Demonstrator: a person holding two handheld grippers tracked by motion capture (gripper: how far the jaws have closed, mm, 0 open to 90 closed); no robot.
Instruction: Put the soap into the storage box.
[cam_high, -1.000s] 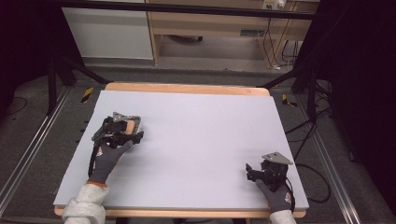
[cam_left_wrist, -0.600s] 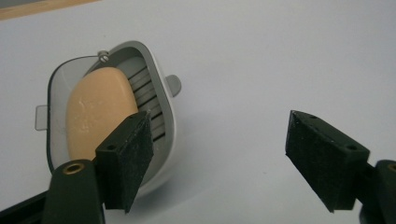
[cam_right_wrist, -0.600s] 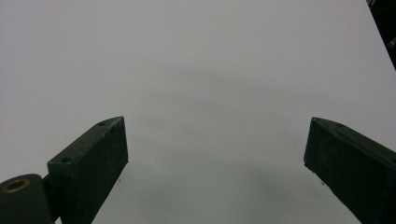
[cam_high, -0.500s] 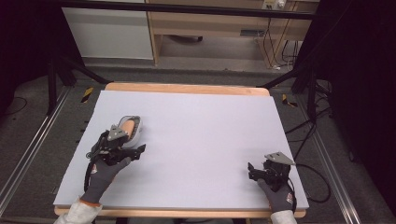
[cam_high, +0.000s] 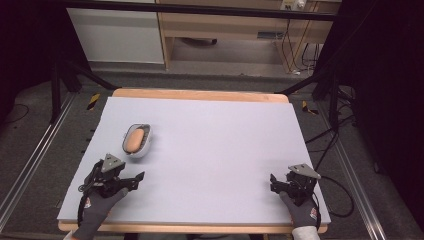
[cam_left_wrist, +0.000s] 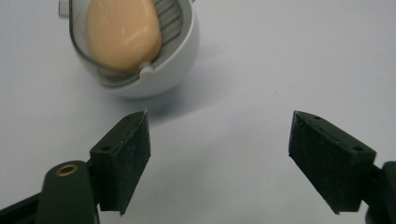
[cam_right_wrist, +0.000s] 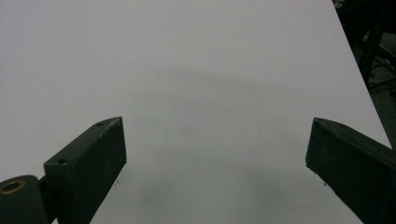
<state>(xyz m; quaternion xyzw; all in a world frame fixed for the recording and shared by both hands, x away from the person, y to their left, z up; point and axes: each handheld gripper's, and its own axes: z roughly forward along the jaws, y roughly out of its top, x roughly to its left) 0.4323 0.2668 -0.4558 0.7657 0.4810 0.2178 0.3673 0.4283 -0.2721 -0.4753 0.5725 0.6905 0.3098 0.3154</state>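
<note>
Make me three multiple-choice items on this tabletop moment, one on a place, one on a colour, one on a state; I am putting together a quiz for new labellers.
1. Where does the soap dish lie on the table?
A. on its left half, beyond the left gripper
B. beside the right gripper
C. at the far right corner

2. What colour is the soap in the dish?
A. green
B. pale orange
C. dark blue

3. How does the left gripper stand?
A. shut on the dish
B. shut on nothing
C. open, with nothing between its jaws

Answers: 1 A, the high view shows the dish left of centre, past the left gripper. 2 B, the left gripper view shows a peach-orange bar in a white dish. 3 C, its pads stand wide apart over bare table, short of the dish.
</note>
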